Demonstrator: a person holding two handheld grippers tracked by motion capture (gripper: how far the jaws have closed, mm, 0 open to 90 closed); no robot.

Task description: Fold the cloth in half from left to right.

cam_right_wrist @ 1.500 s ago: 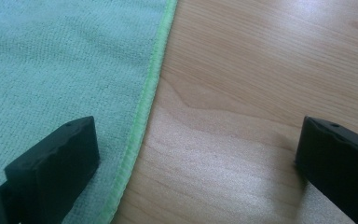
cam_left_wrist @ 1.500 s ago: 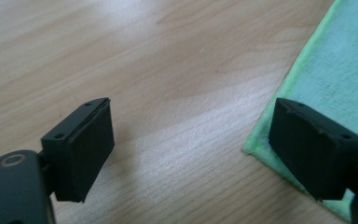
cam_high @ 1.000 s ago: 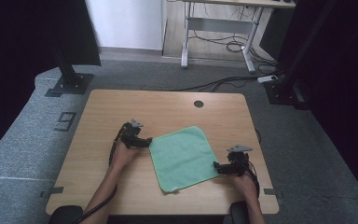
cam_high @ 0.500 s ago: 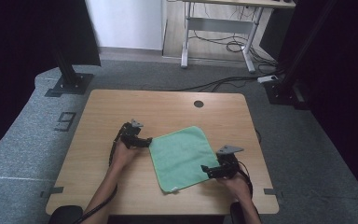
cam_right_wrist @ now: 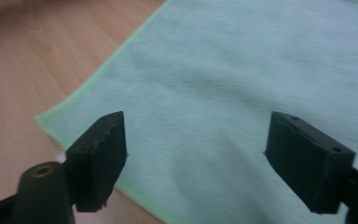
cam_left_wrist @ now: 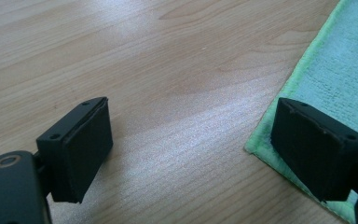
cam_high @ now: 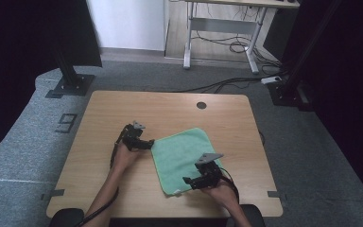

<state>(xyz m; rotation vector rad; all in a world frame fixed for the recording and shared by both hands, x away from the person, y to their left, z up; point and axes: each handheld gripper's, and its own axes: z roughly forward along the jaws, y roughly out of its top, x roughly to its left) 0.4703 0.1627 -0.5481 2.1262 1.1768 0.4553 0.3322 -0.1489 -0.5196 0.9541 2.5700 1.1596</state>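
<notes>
1. Moved since before: right claw (cam_high: pixel 189 181), from the surface's (cam_high: pixel 123 106) right edge in over the near corner of the green cloth (cam_high: pixel 182 153); jaws just closing, apart, nothing gripped.
2. Farther off: left claw (cam_high: pixel 150 142) spread wide, unclenched, at the cloth's left corner, one jaw over the hem.

far half of desk (cam_high: pixel 170 106): bare wood, open passage
desk's near left: bare
middle: flat green cloth (cam_high: pixel 182 151), no barrier
</notes>
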